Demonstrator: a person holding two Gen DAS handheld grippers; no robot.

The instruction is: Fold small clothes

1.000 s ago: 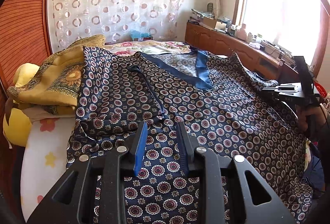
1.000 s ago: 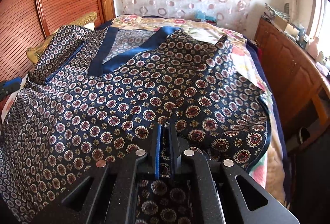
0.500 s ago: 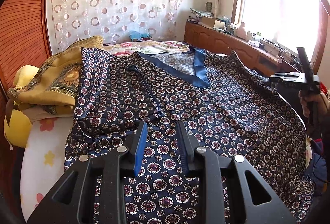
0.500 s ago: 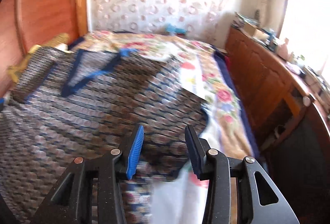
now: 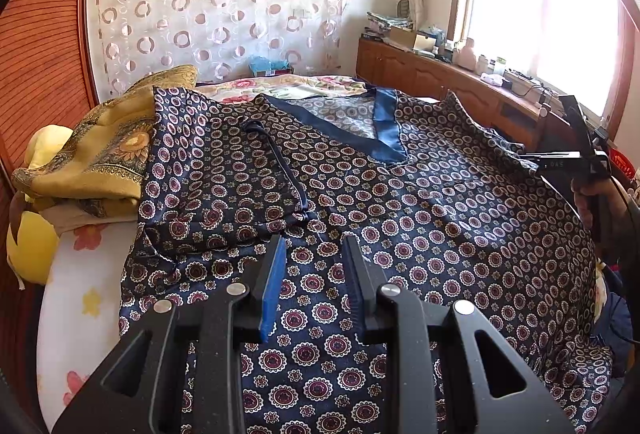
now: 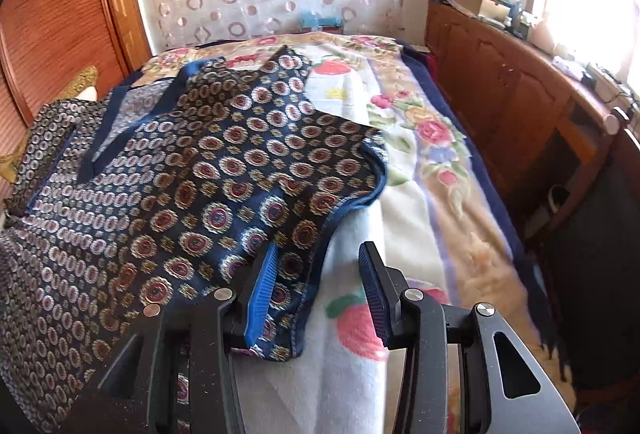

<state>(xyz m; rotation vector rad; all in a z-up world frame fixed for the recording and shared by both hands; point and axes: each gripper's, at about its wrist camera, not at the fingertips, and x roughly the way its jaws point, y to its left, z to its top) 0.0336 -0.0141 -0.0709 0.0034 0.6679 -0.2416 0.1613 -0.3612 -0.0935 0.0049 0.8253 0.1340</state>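
Note:
A dark blue top [image 5: 400,202] with a round medallion print and a plain blue V-neck band [image 5: 384,130] lies spread on the bed. Its left sleeve is folded in over the body. My left gripper [image 5: 316,266] hovers just above the lower front, open, with flat cloth showing between the fingers. In the right wrist view the top's [image 6: 200,186] right sleeve edge rests on the blanket. My right gripper [image 6: 318,274] stands open at that edge, its blue pad [image 6: 260,290] over the hem and nothing pinched. A hand [image 5: 596,202] shows at the far right of the left wrist view.
A floral blanket [image 6: 420,218] covers the bed. Folded yellow cloth [image 5: 92,162] and a yellow cushion [image 5: 32,246] lie at the left. A wooden cabinet [image 6: 520,106] with clutter runs along the right under the window. A wooden wardrobe [image 5: 40,34] stands at the left.
My right gripper opened and let go of the cloth it pinched, then shifted right to the sleeve's edge over the blanket. The left gripper stayed still.

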